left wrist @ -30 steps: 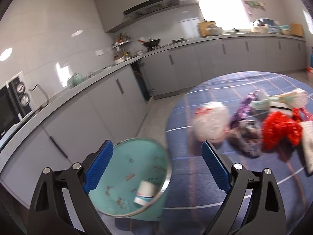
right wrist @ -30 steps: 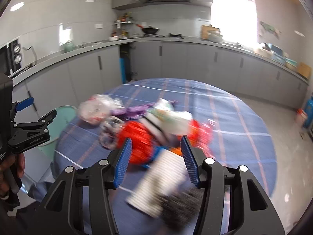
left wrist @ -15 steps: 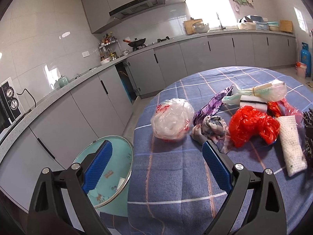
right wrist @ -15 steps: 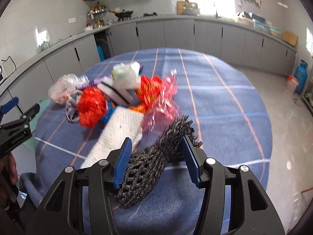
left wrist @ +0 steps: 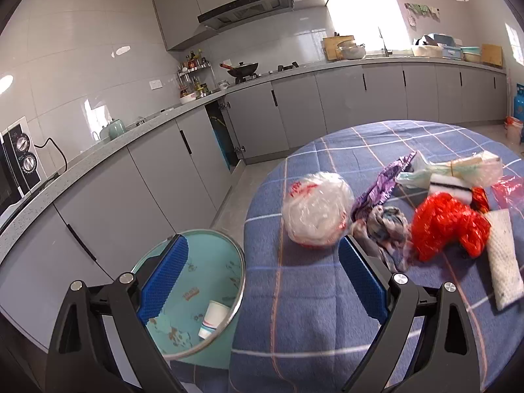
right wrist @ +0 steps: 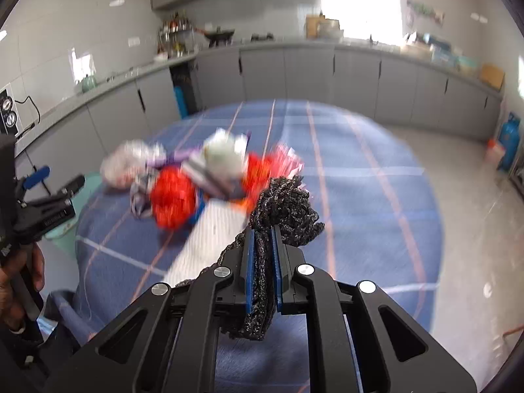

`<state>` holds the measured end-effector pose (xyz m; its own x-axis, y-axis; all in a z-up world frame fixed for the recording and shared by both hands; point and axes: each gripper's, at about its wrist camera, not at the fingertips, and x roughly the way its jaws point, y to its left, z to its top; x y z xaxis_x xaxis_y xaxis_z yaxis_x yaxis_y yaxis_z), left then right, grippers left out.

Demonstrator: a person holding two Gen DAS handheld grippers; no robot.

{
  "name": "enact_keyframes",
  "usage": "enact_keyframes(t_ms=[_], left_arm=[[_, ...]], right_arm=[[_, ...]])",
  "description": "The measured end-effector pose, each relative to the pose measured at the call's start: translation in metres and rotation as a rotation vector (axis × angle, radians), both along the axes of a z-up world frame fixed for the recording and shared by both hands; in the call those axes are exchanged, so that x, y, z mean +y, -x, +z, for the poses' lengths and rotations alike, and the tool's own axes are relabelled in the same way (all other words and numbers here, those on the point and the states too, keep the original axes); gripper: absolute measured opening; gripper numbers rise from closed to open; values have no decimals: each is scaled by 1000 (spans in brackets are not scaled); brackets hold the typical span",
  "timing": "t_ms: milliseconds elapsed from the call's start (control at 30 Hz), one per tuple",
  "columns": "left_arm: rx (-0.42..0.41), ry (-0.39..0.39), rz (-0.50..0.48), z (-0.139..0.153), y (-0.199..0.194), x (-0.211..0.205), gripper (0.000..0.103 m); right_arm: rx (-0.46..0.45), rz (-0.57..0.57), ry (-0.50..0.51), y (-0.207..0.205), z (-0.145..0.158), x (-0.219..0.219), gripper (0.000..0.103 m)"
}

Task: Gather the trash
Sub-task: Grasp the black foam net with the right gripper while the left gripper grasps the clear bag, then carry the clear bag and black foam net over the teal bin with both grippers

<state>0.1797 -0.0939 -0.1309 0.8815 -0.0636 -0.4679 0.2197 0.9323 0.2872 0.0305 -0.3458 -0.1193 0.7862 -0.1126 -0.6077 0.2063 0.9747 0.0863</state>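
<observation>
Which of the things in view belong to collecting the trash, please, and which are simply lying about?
Job:
- black mesh, pinched in right hand-held gripper
- red bag
- clear bag ball
- white foam net
- teal bin

Lying about:
- wok
- kettle
- blue gas cylinder

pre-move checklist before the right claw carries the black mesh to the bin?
1. Right claw shut on the black mesh wad: ok; its jaws have just closed with the mesh between the pads.
2. Mesh free of neighbouring trash: cannot tell; the frame is blurred where it meets the white foam sheet.
3. Teal bin open beside the table: ok; a paper cup lies inside.
4. Left claw open, holding nothing: ok.
5. Left claw clear of the route to the bin: not ok; it hangs over the rim.
</observation>
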Motion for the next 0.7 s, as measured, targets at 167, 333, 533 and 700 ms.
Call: enact_keyframes(t_ms=[167, 333, 533, 700], left_arm=[[-3, 11, -16, 4, -19, -6, 92], [10, -7, -65, -1, -39, -23, 92], [58, -35, -101, -15, -62, -42, 91], [159, -17, -146, -25, -76, -42, 25]], right_arm=[[-89, -30, 67, -9, 30, -2, 10], [-145, -32, 28, -39, 44, -8, 10], [-186, 34, 27, -80, 51, 9, 11], [-174, 128, 10, -111, 42, 32, 11]])
